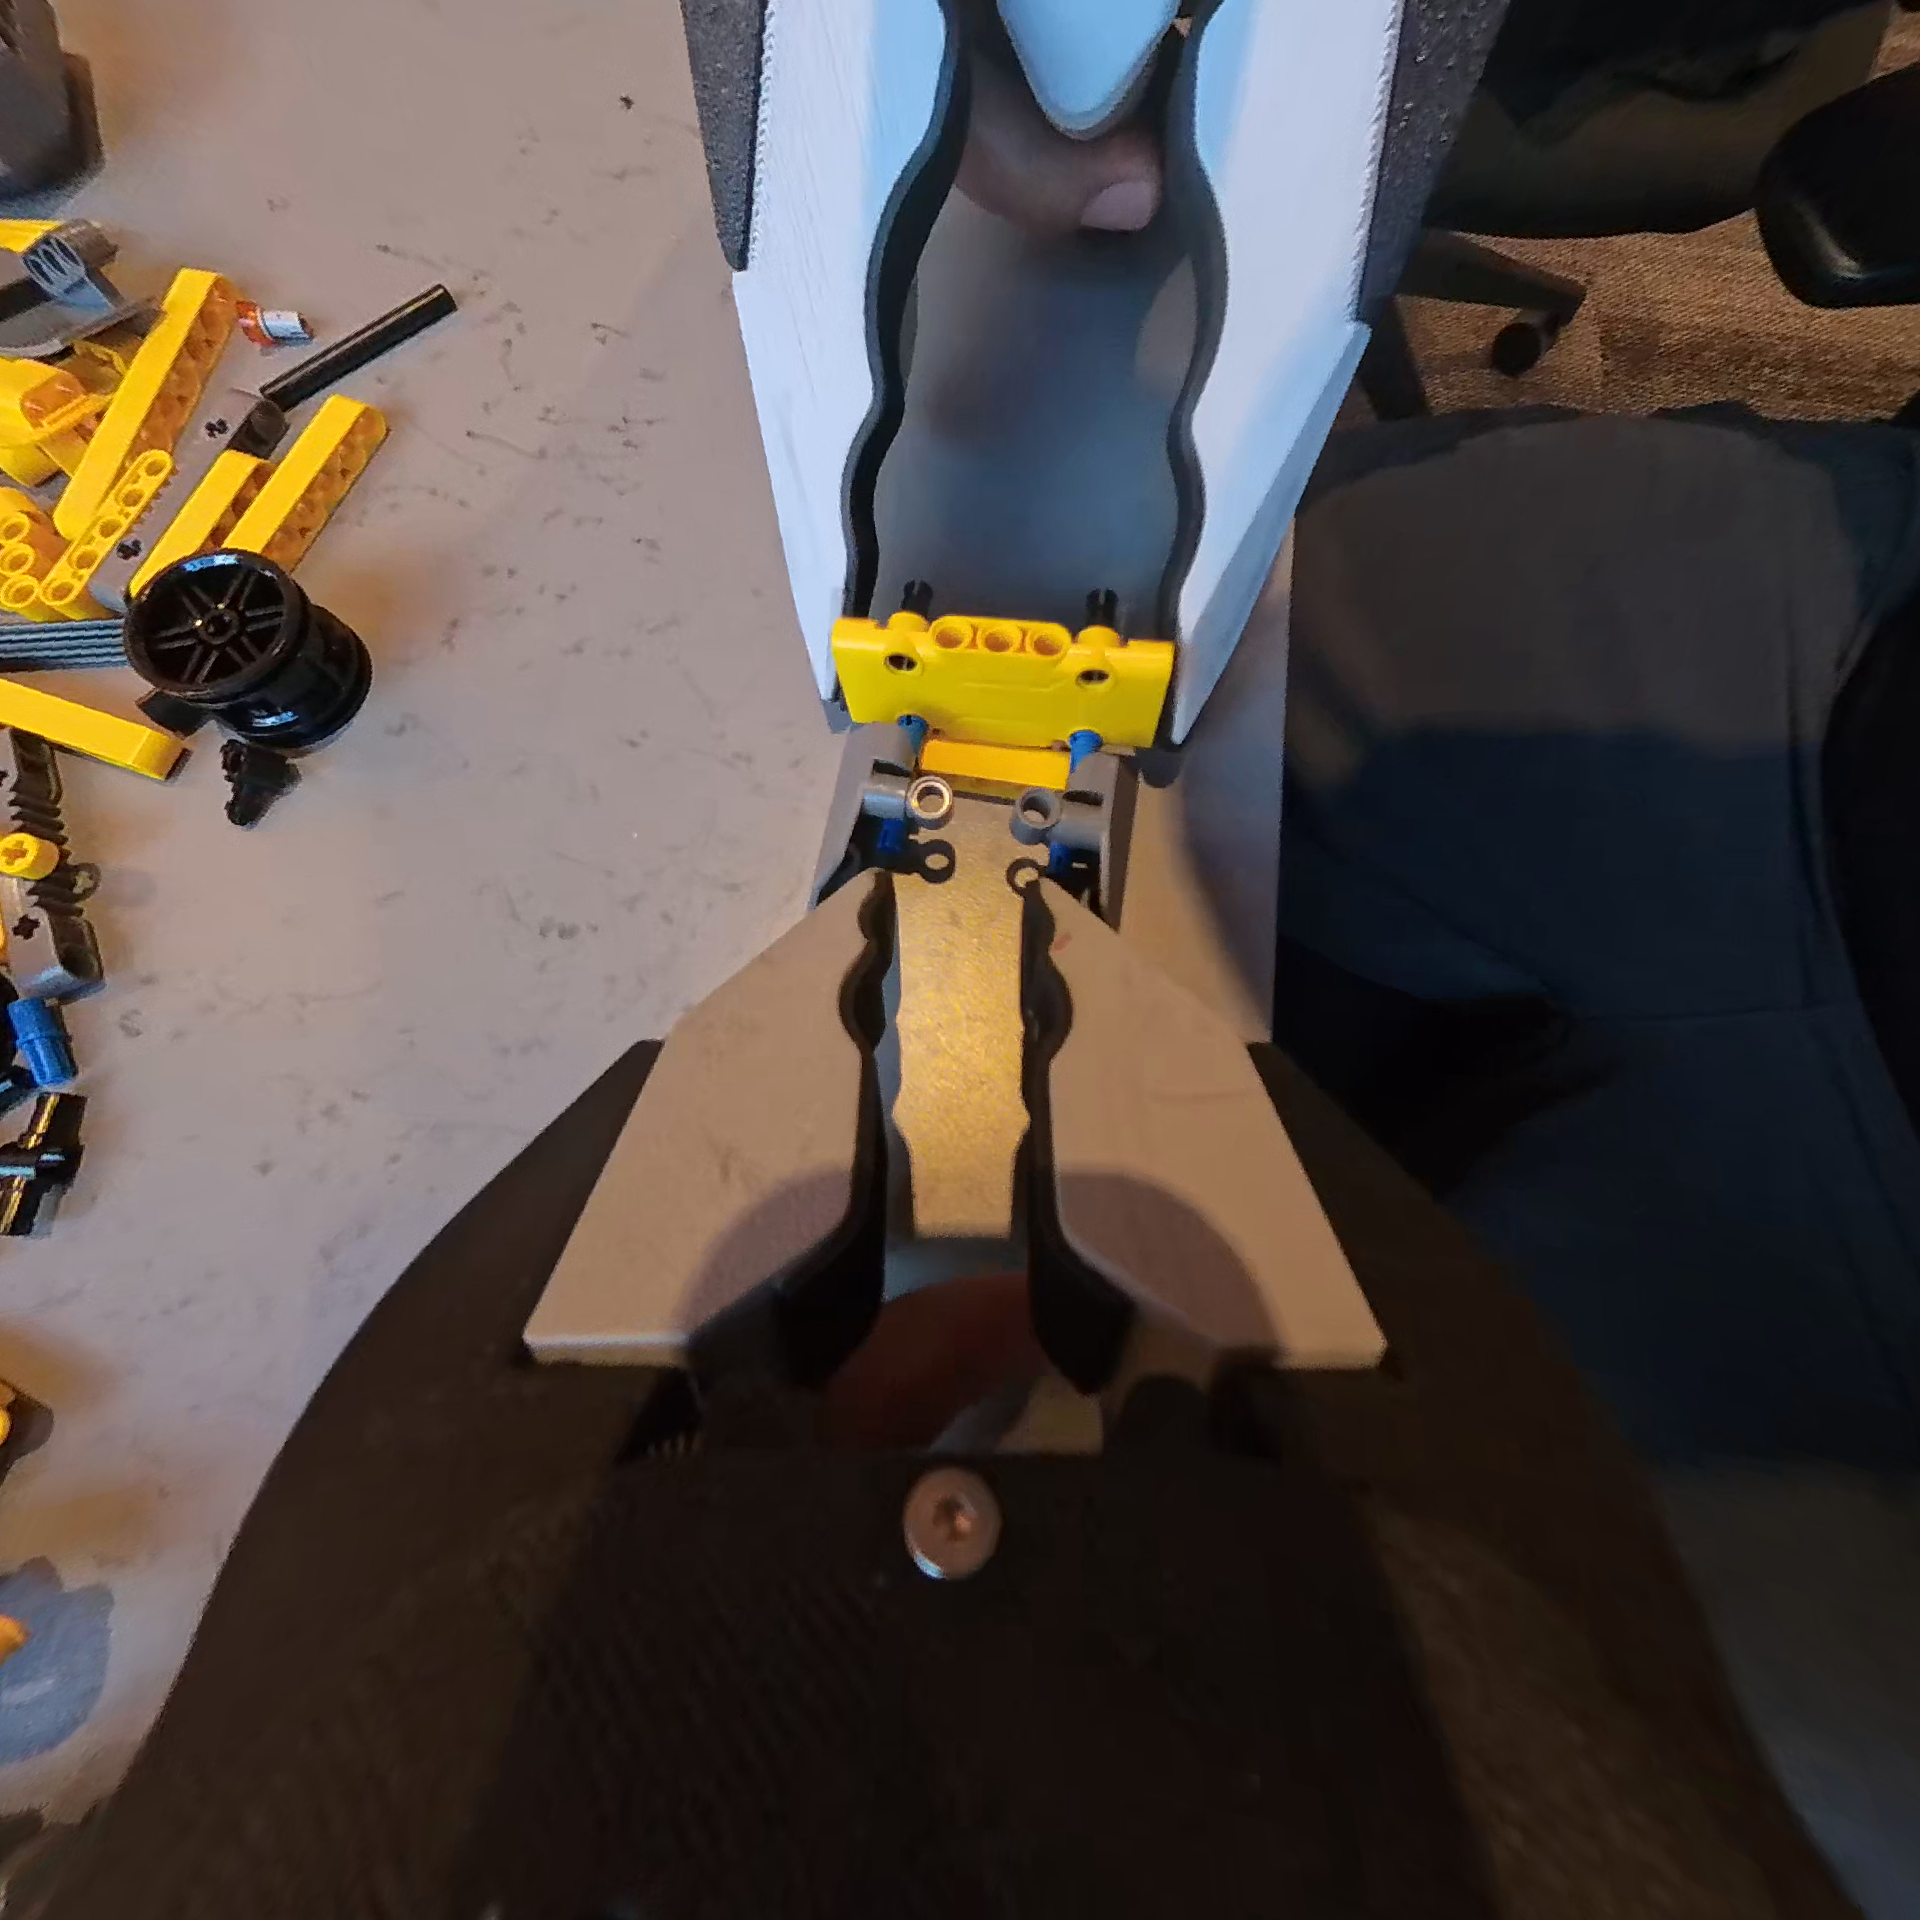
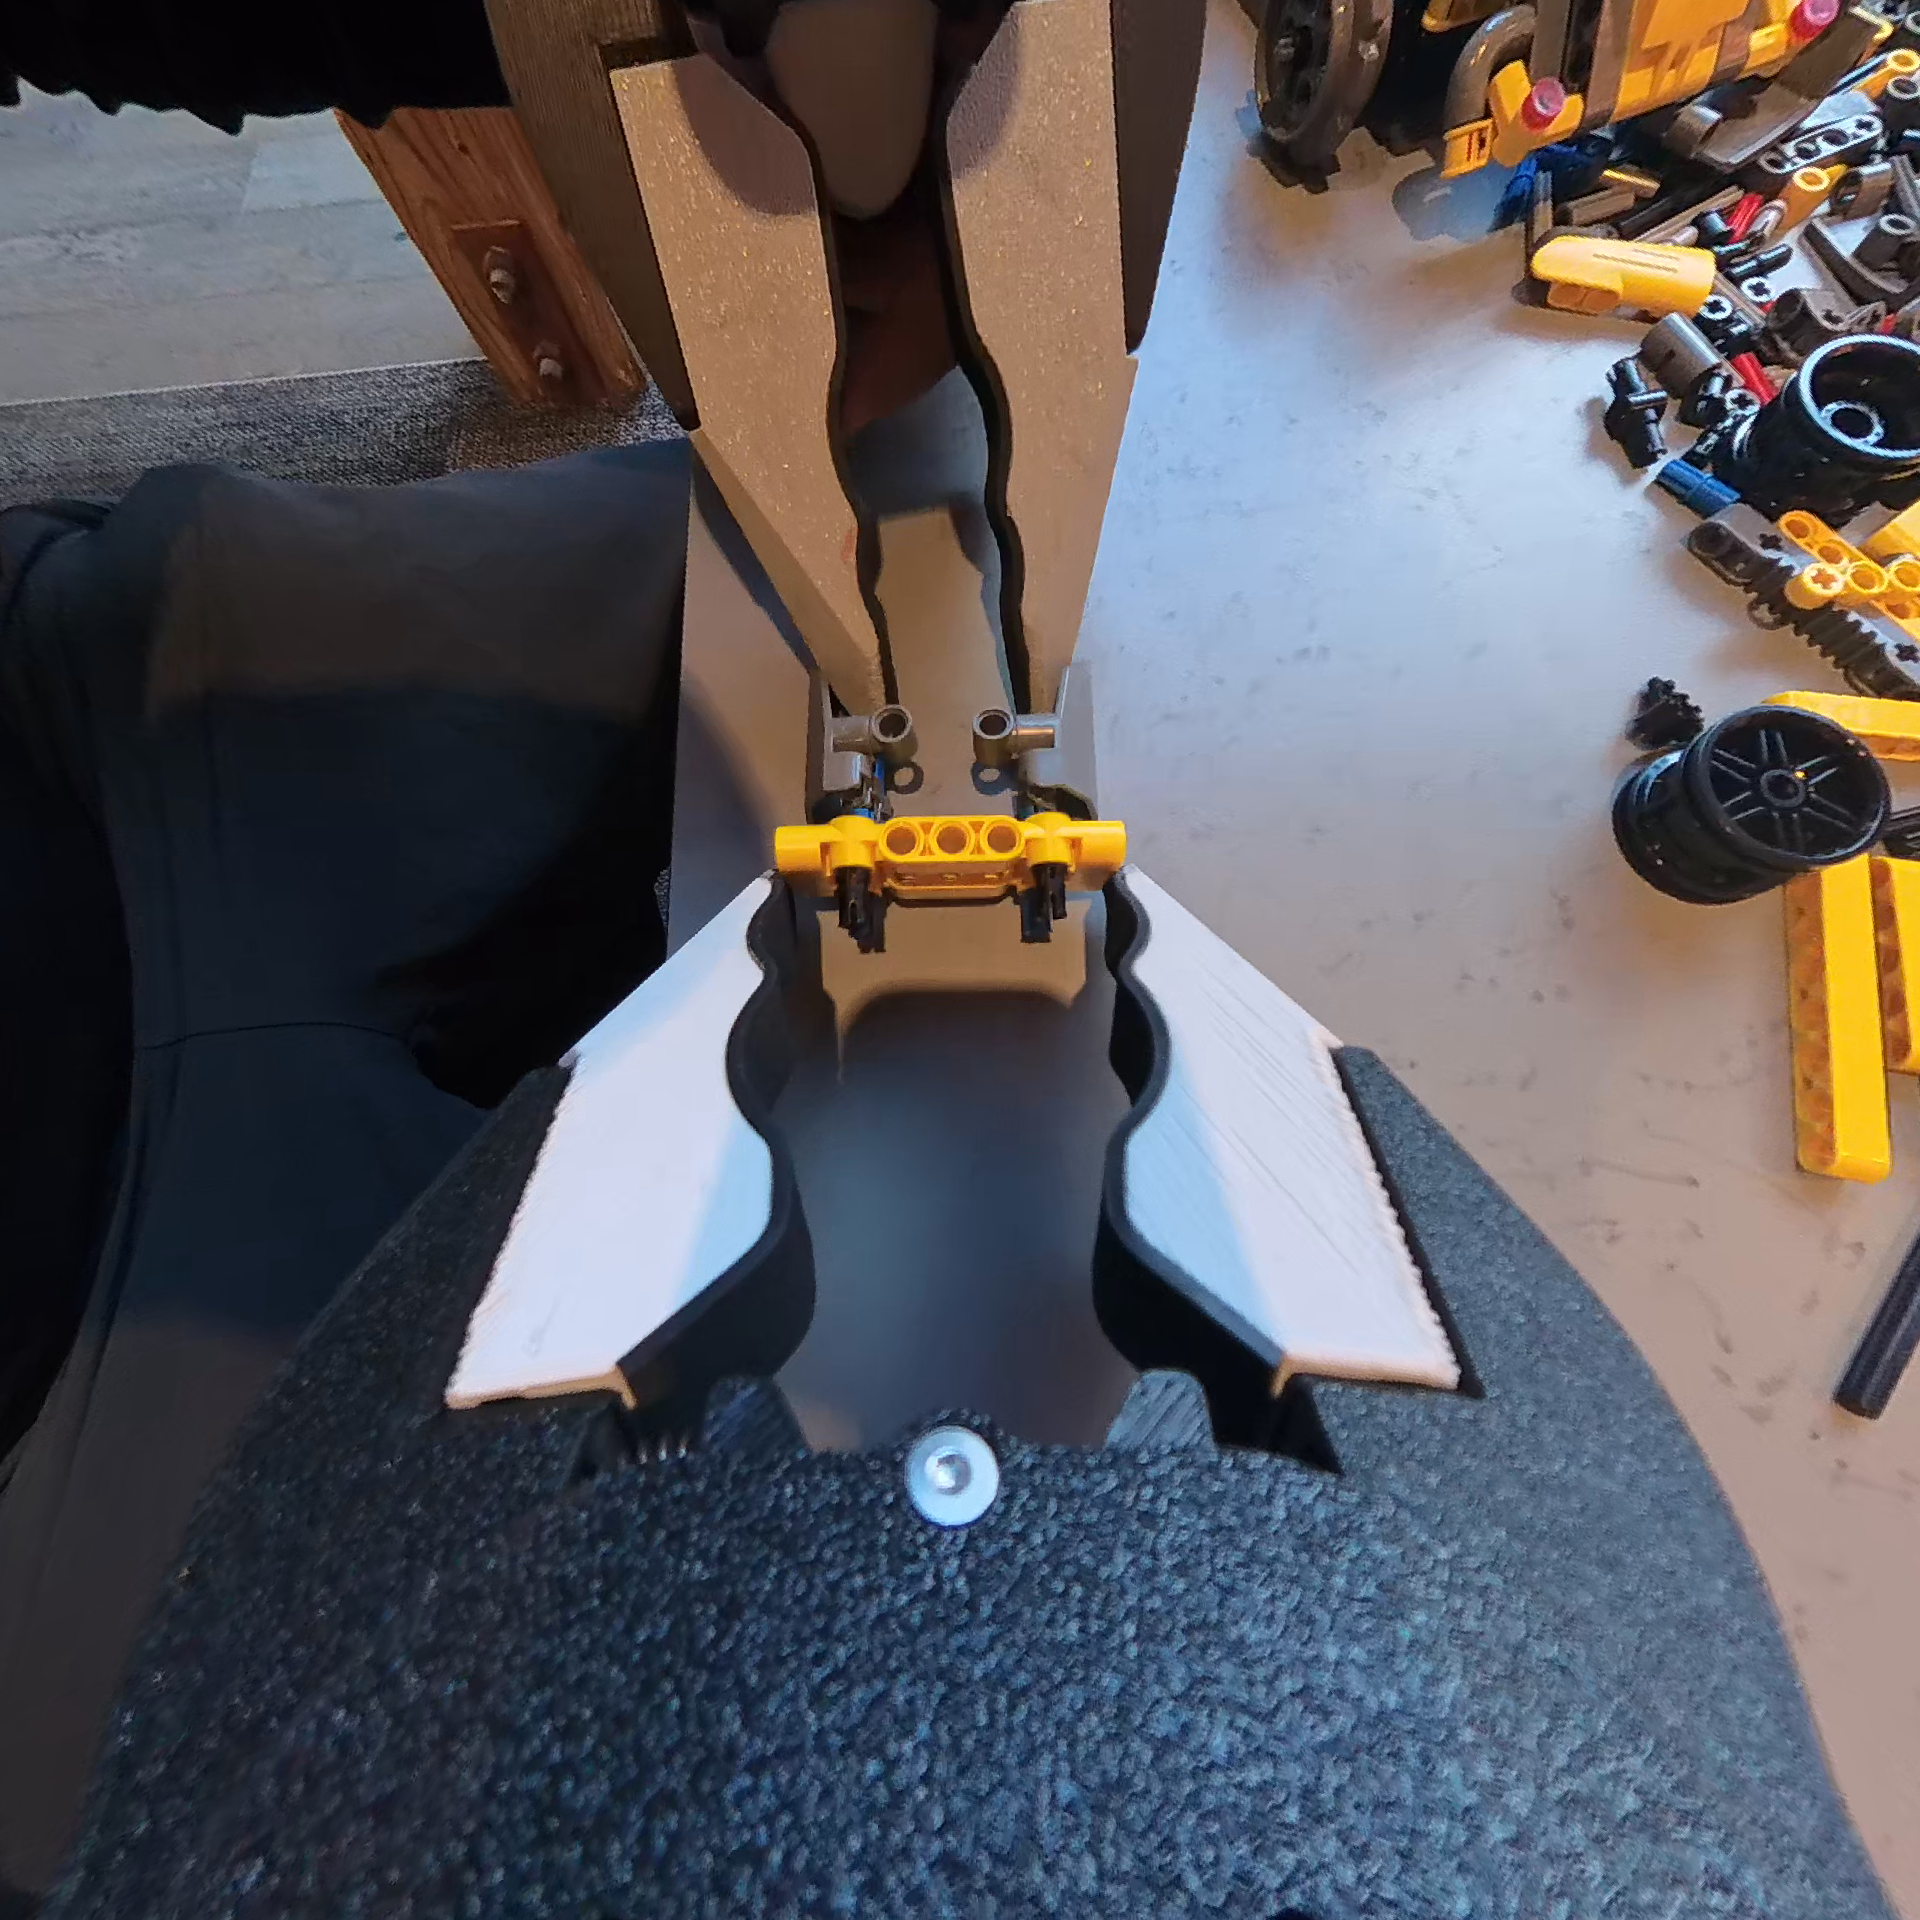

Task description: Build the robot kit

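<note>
My right gripper [image 2: 948, 883], with white fingers, is shut on a yellow panel piece [image 2: 948, 852] across its width and holds it just above the grey table [image 2: 1299, 727] near the edge. Black pins stick out of the panel toward the right wrist camera; blue pins [image 1: 1083, 743] join its far side to two grey connectors [image 1: 1070, 805]. My left gripper [image 1: 956, 883], with grey fingers, faces it. Its jaws stand a narrow gap apart with nothing between them, and its fingertips [image 1: 868, 894] are right at the connectors. The right gripper also shows in the left wrist view [image 1: 1003, 717], and the left in the right wrist view [image 2: 951, 696].
A pile of loose yellow beams [image 1: 135, 436], black wheels [image 2: 1766, 800] and small pins lies on the table beside the grippers. A part-built yellow vehicle [image 2: 1558, 83] stands farther back. A person's dark-clothed lap [image 2: 312, 779] is past the table edge. A wooden leg [image 2: 499, 239] and an office chair base [image 1: 1507, 312] are nearby. Only a small space, under 4 cm, lies between the two pairs of fingers.
</note>
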Available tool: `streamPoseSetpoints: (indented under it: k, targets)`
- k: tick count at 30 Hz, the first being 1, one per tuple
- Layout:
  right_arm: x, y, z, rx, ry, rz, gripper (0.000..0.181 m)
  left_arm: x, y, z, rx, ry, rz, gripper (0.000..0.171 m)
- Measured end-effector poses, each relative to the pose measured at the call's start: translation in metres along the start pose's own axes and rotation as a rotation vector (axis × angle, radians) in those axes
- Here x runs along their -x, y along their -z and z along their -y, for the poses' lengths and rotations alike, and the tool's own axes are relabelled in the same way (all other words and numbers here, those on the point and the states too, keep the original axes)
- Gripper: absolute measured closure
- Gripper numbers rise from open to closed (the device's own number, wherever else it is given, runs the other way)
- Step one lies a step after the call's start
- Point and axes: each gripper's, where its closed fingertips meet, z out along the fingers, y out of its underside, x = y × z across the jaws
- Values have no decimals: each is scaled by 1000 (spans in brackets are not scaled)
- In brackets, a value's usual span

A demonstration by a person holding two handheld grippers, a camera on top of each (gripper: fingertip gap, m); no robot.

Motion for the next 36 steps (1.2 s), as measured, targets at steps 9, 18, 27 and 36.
streamPoseSetpoints:
  k: [9,18,27,36]
  targets:
    - [-3,1,0,25,7,-15,122,2,0,2,-11,-25,21,147]
    - [-3,1,-1,23,6,0,122,2,-2,4,-7,-47,17,147]
    - [-5,2,1,36,33,-3,122,4,1,6,-27,-65,20,143]
    - [-5,2,0,13,20,6,122,3,1,6,-30,-62,1,141]
